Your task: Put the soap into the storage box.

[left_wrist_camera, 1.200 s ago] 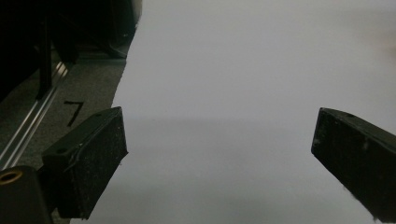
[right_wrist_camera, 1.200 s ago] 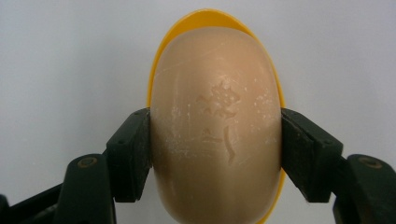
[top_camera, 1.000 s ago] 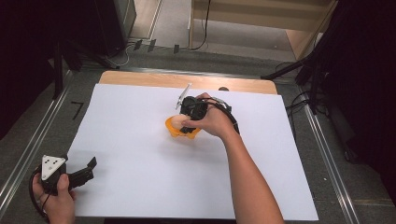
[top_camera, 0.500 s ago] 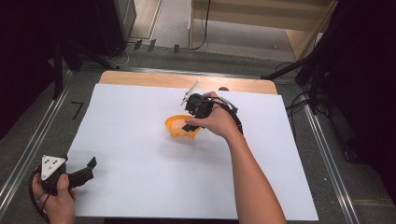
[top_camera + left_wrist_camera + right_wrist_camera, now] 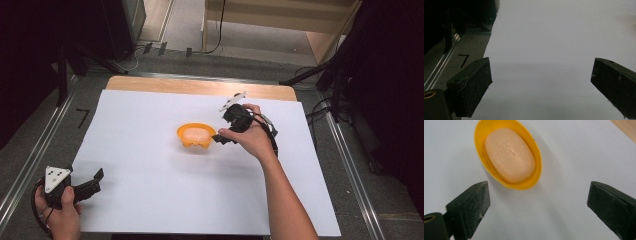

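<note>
The left gripper (image 5: 95, 179) rests at the sheet's near-left corner, jaws spread. Mid-sheet sits the yellow oval dish (image 5: 196, 136) cradling a pale peach soap bar (image 5: 510, 155) — smooth, rounded. Just right of it, the right gripper (image 5: 218, 138) has just been opening — nothing between its jaws.

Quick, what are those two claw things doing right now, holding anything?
Left gripper: open, holding nothing, over the white sheet.
Right gripper: jaws have just been opening, now wide, empty, beside the soap in its yellow dish.
</note>
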The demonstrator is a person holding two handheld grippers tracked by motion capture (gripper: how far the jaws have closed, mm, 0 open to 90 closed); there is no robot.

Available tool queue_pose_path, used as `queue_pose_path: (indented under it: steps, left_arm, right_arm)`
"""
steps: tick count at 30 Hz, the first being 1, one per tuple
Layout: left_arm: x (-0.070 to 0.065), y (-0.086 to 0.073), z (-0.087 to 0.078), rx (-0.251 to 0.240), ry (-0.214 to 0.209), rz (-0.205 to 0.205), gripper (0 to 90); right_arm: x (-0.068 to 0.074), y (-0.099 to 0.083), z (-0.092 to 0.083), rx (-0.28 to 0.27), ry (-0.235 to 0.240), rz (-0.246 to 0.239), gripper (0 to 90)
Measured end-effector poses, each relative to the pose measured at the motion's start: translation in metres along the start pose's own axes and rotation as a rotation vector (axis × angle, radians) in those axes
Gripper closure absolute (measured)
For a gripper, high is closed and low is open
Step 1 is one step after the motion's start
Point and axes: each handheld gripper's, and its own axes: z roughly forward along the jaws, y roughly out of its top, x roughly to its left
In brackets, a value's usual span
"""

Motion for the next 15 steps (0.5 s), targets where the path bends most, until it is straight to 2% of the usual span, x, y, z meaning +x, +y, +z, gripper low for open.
queue_pose_path:
  steps: [3,6,7,13,14,15]
  left_arm:
    - [0.0,0.0,0.0,-0.001,0.004,-0.001,3.1]
    - [0.0,0.0,0.0,0.0,0.006,0.004,3.1]
    - [0.0,0.0,0.0,0.0,0.005,0.002,3.1]
    - [0.0,0.0,0.0,0.002,-0.003,0.001,1.6]
    - [0.0,0.0,0.0,0.001,-0.001,-0.001,1.6]
    - [0.0,0.0,0.0,0.003,-0.003,0.001,0.9]
  right_arm:
    - [-0.002,-0.014,-0.006,-0.018,-0.038,0.04,1.3]
    - [-0.004,-0.028,-0.011,-0.051,-0.128,0.078,1.3]
    - [-0.004,-0.035,-0.013,-0.065,-0.14,0.097,1.3]
    - [-0.003,-0.061,-0.022,-0.142,-0.153,0.166,1.2]
    - [-0.003,-0.061,-0.022,-0.142,-0.153,0.166,1.2]
    - [-0.003,-0.07,-0.023,-0.15,-0.162,0.171,1.2]
